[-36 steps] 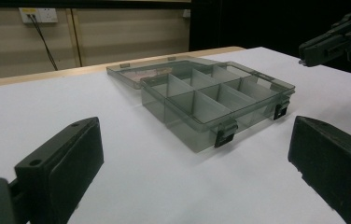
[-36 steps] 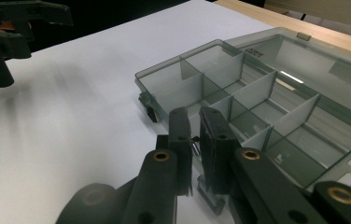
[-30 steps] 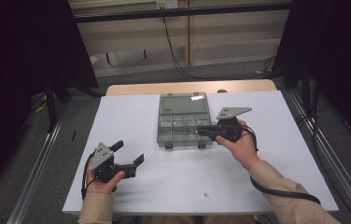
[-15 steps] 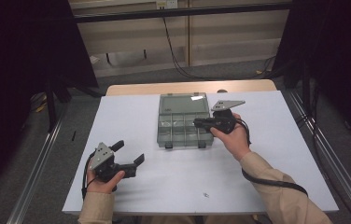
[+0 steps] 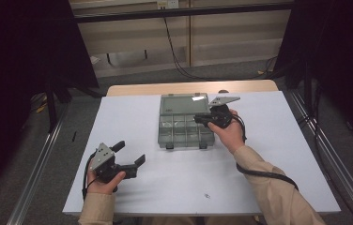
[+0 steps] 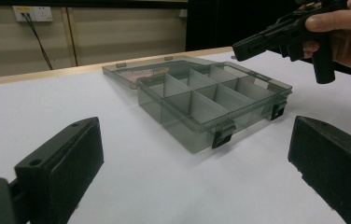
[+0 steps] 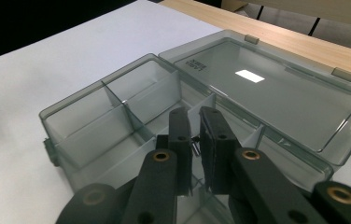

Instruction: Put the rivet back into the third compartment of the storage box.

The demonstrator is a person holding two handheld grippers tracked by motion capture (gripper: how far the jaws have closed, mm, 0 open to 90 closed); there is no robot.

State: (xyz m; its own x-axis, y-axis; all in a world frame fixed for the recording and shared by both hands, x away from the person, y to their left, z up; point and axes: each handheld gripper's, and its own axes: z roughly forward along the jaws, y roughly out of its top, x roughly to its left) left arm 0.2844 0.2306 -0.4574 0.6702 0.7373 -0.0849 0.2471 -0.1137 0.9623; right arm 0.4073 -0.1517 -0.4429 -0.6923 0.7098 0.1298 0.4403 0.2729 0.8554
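A grey see-through compartment box [image 5: 185,125] sits at centre of the high view on the white table [image 5: 132,117], lid [image 5: 184,103] folded flat behind it toward the top of the frame. Two black latches [image 5: 170,146] hang off its near edge.

Right gripper [image 5: 200,118]: just right of centre in the high view, held over the right-hand compartments of the box. In the right gripper view its jaws stand nearly together, with a small dark thin object [image 7: 195,145] in the slim gap between them; too small to identify, and I cannot tell whether the pads press on it.

Left gripper [image 5: 130,153]: lower left of the high view, resting on the table well apart from the box. Jaws spread wide, nothing between them; in the left gripper view the box [image 6: 211,100] shows between the two pads.
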